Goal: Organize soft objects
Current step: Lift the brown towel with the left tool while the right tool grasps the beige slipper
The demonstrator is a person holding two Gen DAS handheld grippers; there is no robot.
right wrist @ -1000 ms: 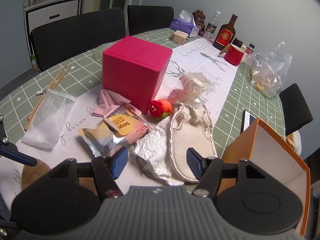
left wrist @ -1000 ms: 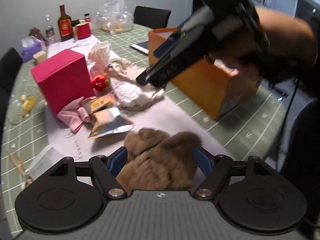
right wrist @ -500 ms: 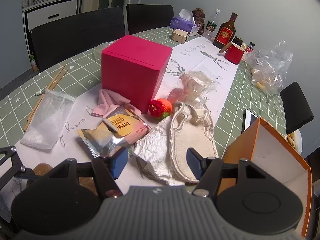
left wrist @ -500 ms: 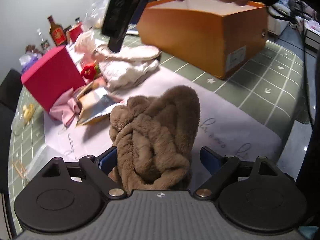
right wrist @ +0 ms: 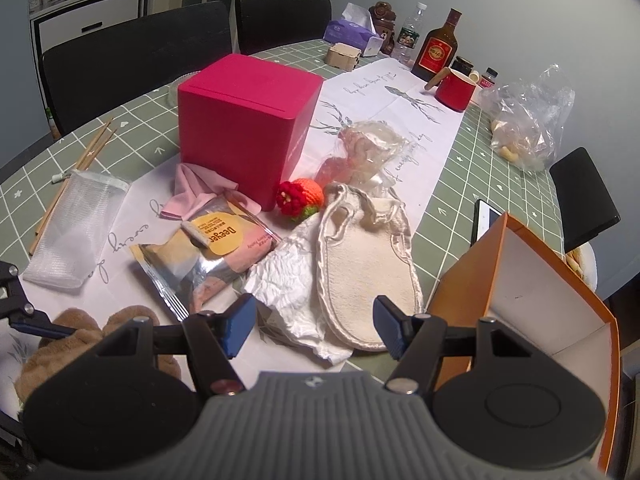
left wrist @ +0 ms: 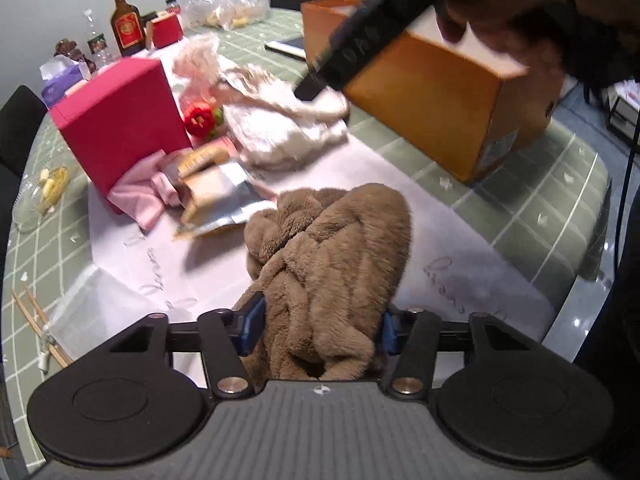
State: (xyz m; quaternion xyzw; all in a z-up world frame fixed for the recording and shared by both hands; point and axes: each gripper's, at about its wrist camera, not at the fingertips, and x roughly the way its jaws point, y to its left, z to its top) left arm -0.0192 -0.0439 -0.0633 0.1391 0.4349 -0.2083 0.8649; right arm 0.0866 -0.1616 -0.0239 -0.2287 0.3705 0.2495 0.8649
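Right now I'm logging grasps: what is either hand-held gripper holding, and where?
The left hand-held gripper is closing on the brown plush, its pads flanking the near end. The right hand-held gripper holds nothing.

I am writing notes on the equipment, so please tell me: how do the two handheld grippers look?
The left gripper and right gripper match: black, with a ribbed grey front plate bearing a small round emblem, two round black discs, silver pivot screws, and blue pads on black fingers. A thin black cable hangs by the right hand.

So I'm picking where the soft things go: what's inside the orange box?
From the right wrist view, the orange box stands open, showing bare white inner walls with nothing visible inside. Its bottom is hidden behind the right gripper.
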